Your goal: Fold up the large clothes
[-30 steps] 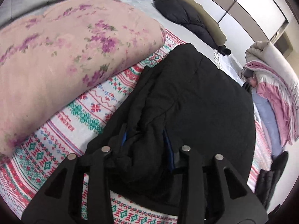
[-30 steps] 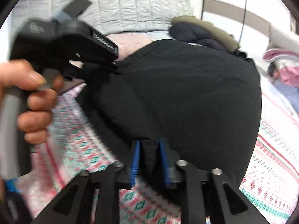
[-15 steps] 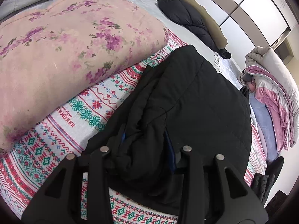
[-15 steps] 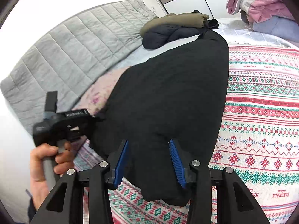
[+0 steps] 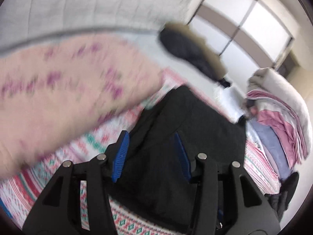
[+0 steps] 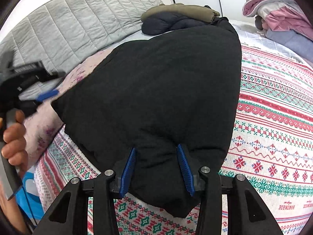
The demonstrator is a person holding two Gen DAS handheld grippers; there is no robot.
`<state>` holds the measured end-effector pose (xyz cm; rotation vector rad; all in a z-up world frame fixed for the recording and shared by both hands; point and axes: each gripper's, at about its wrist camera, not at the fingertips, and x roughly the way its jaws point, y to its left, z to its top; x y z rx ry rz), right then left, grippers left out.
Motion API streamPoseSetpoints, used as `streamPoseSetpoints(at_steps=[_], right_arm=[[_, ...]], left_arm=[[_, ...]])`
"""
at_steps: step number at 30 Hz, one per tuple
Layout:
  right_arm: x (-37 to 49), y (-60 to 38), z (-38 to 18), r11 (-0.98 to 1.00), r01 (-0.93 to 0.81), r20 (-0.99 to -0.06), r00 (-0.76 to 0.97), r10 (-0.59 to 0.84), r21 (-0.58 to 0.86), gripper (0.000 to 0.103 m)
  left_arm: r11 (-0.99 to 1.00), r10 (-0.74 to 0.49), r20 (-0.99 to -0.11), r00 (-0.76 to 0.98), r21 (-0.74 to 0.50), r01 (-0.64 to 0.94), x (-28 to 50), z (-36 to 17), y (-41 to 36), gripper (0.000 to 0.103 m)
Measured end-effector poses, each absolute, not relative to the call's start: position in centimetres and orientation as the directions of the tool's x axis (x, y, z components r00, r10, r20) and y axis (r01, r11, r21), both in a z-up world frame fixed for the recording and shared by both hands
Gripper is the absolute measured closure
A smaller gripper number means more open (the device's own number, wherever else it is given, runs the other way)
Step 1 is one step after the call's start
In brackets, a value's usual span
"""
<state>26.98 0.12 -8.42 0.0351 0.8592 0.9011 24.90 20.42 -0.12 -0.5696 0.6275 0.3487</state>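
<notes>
Grippers [image 6: 157, 168] – jaws parted – over patterned bedspread [image 6: 273, 117] (grey headboard [image 6: 68, 29] behind).

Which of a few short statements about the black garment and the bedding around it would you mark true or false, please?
1. The black garment lies on the patterned bedspread. True.
2. The floral quilt is blue. False: it is pink with purple flowers.
3. A dark jacket lies by the grey quilted headboard. True.
4. The pink and white bedding pile rests on the black garment. False: it sits apart, at the far side.
</notes>
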Motion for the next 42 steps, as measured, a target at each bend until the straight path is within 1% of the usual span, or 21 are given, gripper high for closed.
streamPoseSetpoints(at_steps=[2,4,6,8,10,11,15,17,18,20,23,25,27,29,32,33,35,39,42], right_arm=[[26.9,0.2,-8.3,0.644,-0.67,-0.638,0.321,0.7,0.369,0.058],[26.8,-0.2,-7.9,0.648,-0.669,-0.637,0.328,0.697,0.365,0.058],[26.7,-0.2,-7.8,0.651,-0.667,-0.636,0.333,0.696,0.363,0.058],[26.3,-0.4,-7.5,0.652,-0.667,-0.637,0.334,0.695,0.361,0.058],[26.4,-0.6,-7.3,0.646,-0.668,-0.633,0.328,0.702,0.37,0.058],[26.4,-0.7,-7.2,0.642,-0.669,-0.63,0.325,0.706,0.374,0.057],[26.6,-1.5,-5.7,0.625,-0.679,-0.626,0.305,0.718,0.386,0.057],[27.2,-2.5,-4.2,0.611,-0.673,-0.597,0.304,0.742,0.417,0.057],[28.0,-3.6,-2.7,0.61,-0.659,-0.553,0.337,0.762,0.439,0.057],[29.7,-4.7,-1.0,0.619,-0.634,-0.516,0.374,0.77,0.464,0.057],[34.1,-3.6,1.4,0.684,-0.591,-0.564,0.417,0.713,0.428,0.057],[37.2,-1.8,1.8,0.677,-0.584,-0.586,0.381,0.715,0.447,0.057],[40.6,0.0,1.2,0.707,-0.55,-0.632,0.368,0.682,0.444,0.057],[43.5,1.8,-0.3,0.729,-0.52,-0.681,0.332,0.653,0.445,0.057],[46.3,4.2,-4.1,0.739,-0.495,-0.727,0.27,0.632,0.458,0.057],[46.8,5.1,-5.3,0.75,-0.493,-0.756,0.248,0.606,0.44,0.057],[46.6,7.1,-7.3,0.768,-0.537,-0.802,0.254,0.541,0.348,0.057],[46.4,7.1,-7.3,0.778,-0.533,-0.814,0.255,0.521,0.331,0.057],[45.3,6.1,-6.7,0.778,-0.538,-0.782,0.31,0.54,0.324,0.056]], left_arm=[[0.836,0.11,-0.601,0.792,-0.375,-0.4,25.3,0.8,18.9,0.053],[0.874,0.053,-0.619,0.784,-0.351,-0.336,26.6,0.2,17.6,0.049],[0.888,0.038,-0.698,0.715,-0.305,-0.344,28.8,-1.9,16.8,0.049],[0.859,0.041,-0.792,0.61,-0.283,-0.426,30.7,-5.4,17.5,0.051],[0.849,0.045,-0.796,0.603,-0.287,-0.443,31.2,-6.5,18.0,0.053],[0.858,0.064,-0.805,0.591,-0.258,-0.443,31.4,-6.4,17.8,0.056],[0.873,0.082,-0.81,0.58,-0.222,-0.434,31.6,-6.6,17.4,0.057],[0.871,0.078,-0.813,0.576,-0.226,-0.436,31.7,-6.6,17.5,0.057],[0.867,0.069,-0.814,0.577,-0.237,-0.439,31.7,-6.5,17.7,0.057],[0.862,0.06,-0.814,0.577,-0.25,-0.442,31.5,-6.5,17.8,0.057],[0.857,0.047,-0.817,0.575,-0.262,-0.443,31.5,-6.5,18.0,0.057],[0.852,0.032,-0.817,0.576,-0.278,-0.443,31.5,-6.4,18.1,0.057],[0.847,0.018,-0.816,0.578,-0.295,-0.442,31.3,-6.4,18.3,0.057],[0.846,0.009,-0.816,0.578,-0.302,-0.439,31.2,-6.4,18.4,0.057],[0.846,0.002,-0.818,0.576,-0.305,-0.437,31.2,-6.4,18.3,0.057],[0.846,0.003,-0.82,0.573,-0.303,-0.438,31.2,-6.4,18.3,0.057],[0.846,0.003,-0.824,0.567,-0.301,-0.441,31.3,-6.4,18.2,0.057],[0.843,0.002,-0.825,0.565,-0.302,-0.445,31.4,-6.5,18.3,0.057],[0.848,-0.021,-0.816,0.578,-0.321,-0.422,31.3,-6.4,18.6,0.057]])
